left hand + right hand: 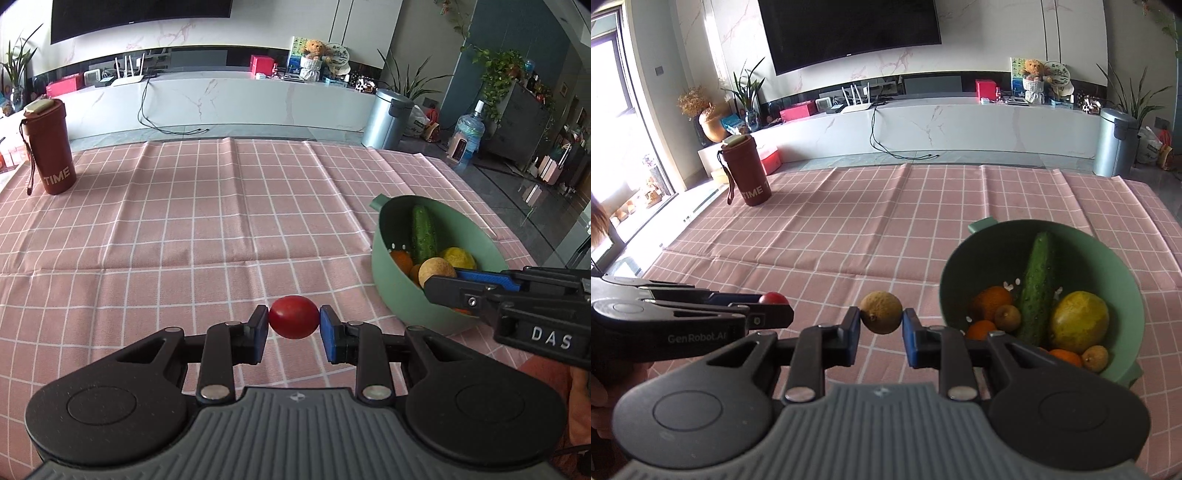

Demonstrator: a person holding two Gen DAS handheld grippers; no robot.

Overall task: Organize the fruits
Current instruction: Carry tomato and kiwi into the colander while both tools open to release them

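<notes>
- Standing at the worktop's (184, 206) far left: a maroon cup (50, 147).
- Left tongs (294, 322) grip a tomato (293, 316) above the cloth.
- Right tongs (881, 320) grip a longan (881, 312) beside the bowl (1123, 280).
- Bowl holds cucumber (1038, 288), lemon (1080, 322), oranges (991, 301).

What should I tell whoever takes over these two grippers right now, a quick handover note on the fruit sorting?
Left gripper: shut on a red cherry tomato, held above the pink checked tablecloth.
Right gripper: shut on a small tan longan, held just left of the green colander bowl.
Done: bowl already holds a cucumber, a yellow lemon, oranges and two more longans.
Left: probably drop both held pieces into the bowl. No other loose fruit shows on the cloth.
</notes>
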